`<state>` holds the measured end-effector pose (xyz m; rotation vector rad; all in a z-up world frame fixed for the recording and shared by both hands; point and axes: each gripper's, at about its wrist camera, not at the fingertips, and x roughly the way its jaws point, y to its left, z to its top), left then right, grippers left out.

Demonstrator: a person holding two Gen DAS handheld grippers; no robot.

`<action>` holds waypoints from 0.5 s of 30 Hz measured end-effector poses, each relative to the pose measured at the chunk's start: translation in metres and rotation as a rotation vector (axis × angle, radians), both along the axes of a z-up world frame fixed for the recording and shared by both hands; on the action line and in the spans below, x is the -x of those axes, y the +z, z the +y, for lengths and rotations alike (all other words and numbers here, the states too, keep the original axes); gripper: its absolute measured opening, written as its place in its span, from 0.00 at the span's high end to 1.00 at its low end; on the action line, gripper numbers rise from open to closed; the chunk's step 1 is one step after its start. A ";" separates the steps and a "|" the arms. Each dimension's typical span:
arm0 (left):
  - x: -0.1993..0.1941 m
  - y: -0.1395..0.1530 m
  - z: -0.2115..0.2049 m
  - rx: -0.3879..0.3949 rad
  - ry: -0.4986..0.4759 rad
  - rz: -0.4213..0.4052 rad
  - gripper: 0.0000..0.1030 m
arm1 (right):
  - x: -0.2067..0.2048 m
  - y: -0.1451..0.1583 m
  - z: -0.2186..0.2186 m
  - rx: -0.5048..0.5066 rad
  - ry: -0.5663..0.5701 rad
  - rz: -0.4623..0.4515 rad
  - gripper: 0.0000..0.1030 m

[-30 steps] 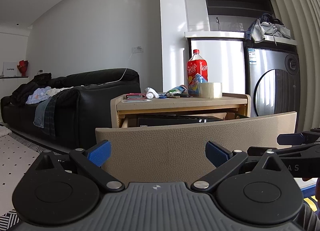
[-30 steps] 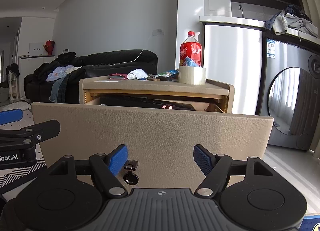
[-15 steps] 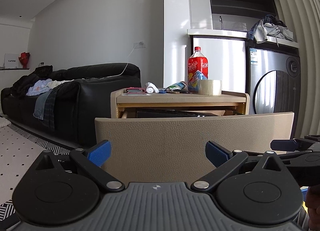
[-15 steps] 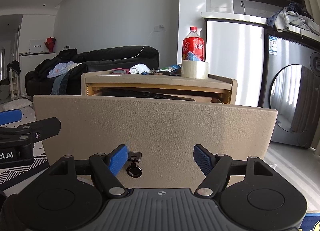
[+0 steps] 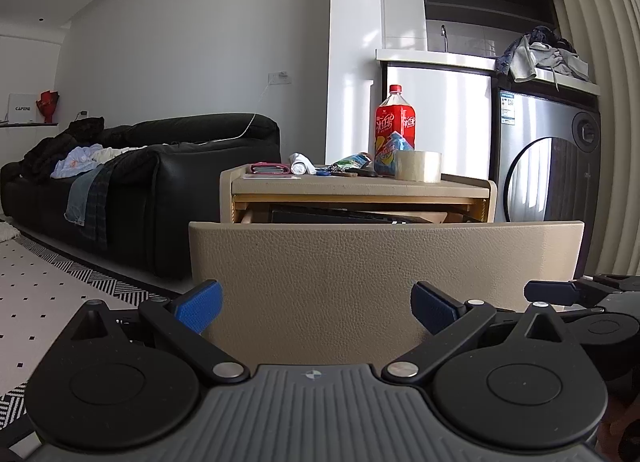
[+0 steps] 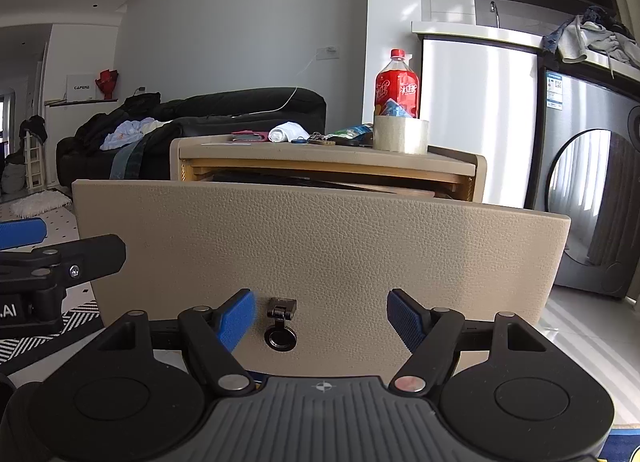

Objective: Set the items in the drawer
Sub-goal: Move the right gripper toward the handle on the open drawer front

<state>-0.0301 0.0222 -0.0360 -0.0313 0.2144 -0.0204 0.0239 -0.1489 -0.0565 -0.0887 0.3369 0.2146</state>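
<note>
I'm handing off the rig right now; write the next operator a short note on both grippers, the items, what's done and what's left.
Left gripper: open, empty, low in front of the pulled-out beige leather-textured drawer front.
Right gripper: open, empty, its blue pads either side of the small black ring pull on that front, not touching it.
Items on the beige cabinet top: red soda bottle, clear tape roll, rolled white cloth, pink case, keys and snack packets.
Done: drawer is open; dark flat things already lie inside.
Left: move the top items into the drawer.
</note>
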 end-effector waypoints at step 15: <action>0.001 0.006 0.001 0.012 0.003 0.018 0.00 | -0.006 -0.004 0.009 -0.013 -0.008 0.001 0.31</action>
